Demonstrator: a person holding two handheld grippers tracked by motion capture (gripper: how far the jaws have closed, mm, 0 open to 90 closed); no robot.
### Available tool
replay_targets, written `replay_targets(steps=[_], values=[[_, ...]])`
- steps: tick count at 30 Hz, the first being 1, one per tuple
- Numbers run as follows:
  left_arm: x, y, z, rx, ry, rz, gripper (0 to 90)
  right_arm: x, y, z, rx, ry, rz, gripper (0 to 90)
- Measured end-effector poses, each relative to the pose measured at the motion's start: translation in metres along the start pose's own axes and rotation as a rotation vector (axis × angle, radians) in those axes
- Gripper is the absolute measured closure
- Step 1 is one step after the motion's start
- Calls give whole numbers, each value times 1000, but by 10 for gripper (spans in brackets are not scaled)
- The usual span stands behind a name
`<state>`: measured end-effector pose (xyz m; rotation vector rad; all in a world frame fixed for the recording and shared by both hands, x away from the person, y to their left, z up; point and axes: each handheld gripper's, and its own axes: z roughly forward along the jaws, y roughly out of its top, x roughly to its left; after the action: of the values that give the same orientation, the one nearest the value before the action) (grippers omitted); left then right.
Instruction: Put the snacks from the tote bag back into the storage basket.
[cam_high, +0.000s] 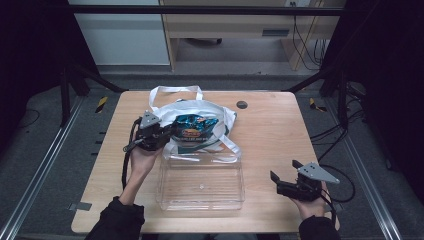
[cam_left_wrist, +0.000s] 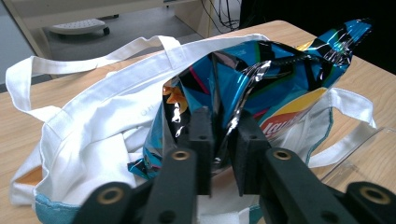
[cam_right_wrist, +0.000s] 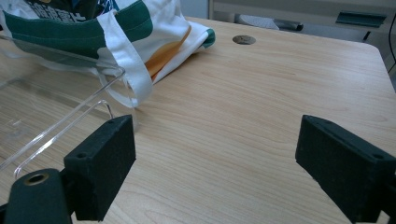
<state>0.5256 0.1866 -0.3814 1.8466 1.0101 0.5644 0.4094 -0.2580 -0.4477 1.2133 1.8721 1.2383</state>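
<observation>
A white tote bag (cam_high: 200, 107) (cam_left_wrist: 98, 121) (cam_right_wrist: 154, 32) with green trim lies at the table's middle back. A shiny blue snack bag (cam_high: 192, 127) (cam_left_wrist: 261, 79) sticks out of its mouth. My left gripper (cam_high: 157, 136) (cam_left_wrist: 219, 144) is shut on the snack bag's lower edge, at the tote's left side. A clear plastic box (cam_high: 200, 182) (cam_right_wrist: 42, 130) sits in front of the tote. My right gripper (cam_high: 284, 176) (cam_right_wrist: 215, 163) hovers open over bare wood at the front right, to the right of the box.
A small round dark cap (cam_high: 242, 104) (cam_right_wrist: 243, 39) is set in the wooden table (cam_high: 280, 135) behind and right of the tote. One tote strap (cam_right_wrist: 126, 70) hangs over the box's rim. Black frame posts stand at the table's sides.
</observation>
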Motion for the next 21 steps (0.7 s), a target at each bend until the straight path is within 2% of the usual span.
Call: replay_targets(steps=[3, 5, 6, 13, 16, 18, 21], values=[[0, 0, 1, -10, -2, -6, 880, 0, 0, 0, 1, -1, 0, 123], [0, 0, 0, -15, -6, -10, 884, 0, 0, 0, 1, -2, -2, 123], [-2, 0, 0, -34, -14, -18, 889, -1, 0, 0, 1, -1, 0, 123], [-4, 4, -8, -88, -39, -45, 895, -1, 0, 0, 0, -3, 2, 123], [-1, 8, -16, -128, -50, -74, 896, -1, 0, -1, 0, -4, 2, 123], [-2, 9, -19, -138, -55, -74, 896, -1, 0, -1, 0, -4, 3, 123], [-6, 16, -29, -179, -63, -67, 896, -1, 0, -1, 1, -3, 6, 123]])
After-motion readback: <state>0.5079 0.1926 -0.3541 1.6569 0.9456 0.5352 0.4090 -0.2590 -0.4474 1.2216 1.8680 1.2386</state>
